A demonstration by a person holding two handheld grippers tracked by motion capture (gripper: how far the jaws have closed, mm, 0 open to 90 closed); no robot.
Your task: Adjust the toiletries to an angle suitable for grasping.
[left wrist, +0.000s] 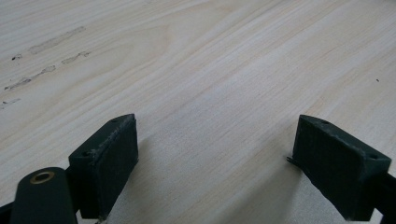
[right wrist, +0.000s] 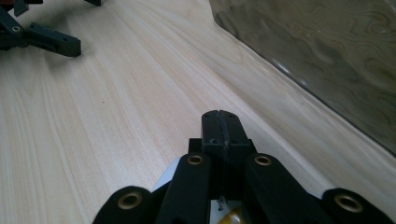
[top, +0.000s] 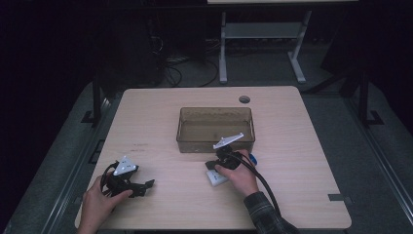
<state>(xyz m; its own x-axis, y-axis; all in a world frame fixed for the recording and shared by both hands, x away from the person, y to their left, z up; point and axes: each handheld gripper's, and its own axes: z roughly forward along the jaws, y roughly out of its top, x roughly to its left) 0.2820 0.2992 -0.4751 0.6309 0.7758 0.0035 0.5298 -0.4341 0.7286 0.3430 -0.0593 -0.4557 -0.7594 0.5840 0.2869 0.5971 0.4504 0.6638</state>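
My left gripper [top: 145, 187] rests low over the table's near left part, held by a hand, a grey three-cornered plate on top. In the left gripper view its jaws [left wrist: 215, 156] stand wide apart with bare wood between them. My right gripper [top: 212, 165] is near the middle, just in front of a brown see-through bin [top: 215, 139]. Its jaws are pressed together with nothing between them [right wrist: 221, 125]. A small white flat object [top: 217, 178] lies on the table right under that gripper, its edge visible as the white object [right wrist: 167, 179] below the jaws.
The light wooden table [top: 292, 146] has a round cable hole [top: 244, 99] at the back. A small blue thing [top: 253, 158] peeks out beside the right hand. The bin wall [right wrist: 327, 60] runs along the right of the right gripper view; the left gripper's jaw [right wrist: 51, 41] lies farther off.
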